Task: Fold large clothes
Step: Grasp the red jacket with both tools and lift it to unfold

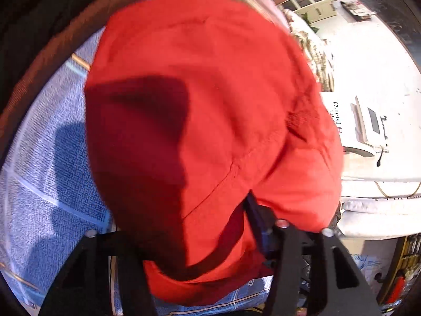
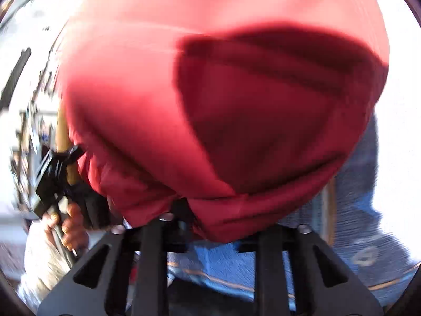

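Left gripper (image 1: 208, 239), seen from its own wrist camera, shows as two black fingers rising from the bottom edge of the frame, one at lower left and one at lower right; a red garment (image 1: 200, 110) drapes down over the gap between them and hides the tips, so how far apart the jaws stand, and whether cloth is pinched, cannot be told. That garment fills the middle of the frame, a seam running diagonally across its lower right part and a dark shadow lying on its left half. Behind it, at left and along the bottom, lies a blue woven cloth with pale stripes (image 1: 44, 173). At right sits a white surface carrying a white machine (image 1: 368, 129). From the right wrist camera, the right gripper (image 2: 210, 226) likewise rises from the bottom edge with its black fingers set apart, and the bunched lower edge of the red garment (image 2: 184, 100) hangs over their tips, so its hold cannot be told either. Blue cloth (image 2: 363, 184) shows at lower right. At lower left a hand (image 2: 69, 226) grasps the black handle of the other gripper. Both views are motion-blurred.
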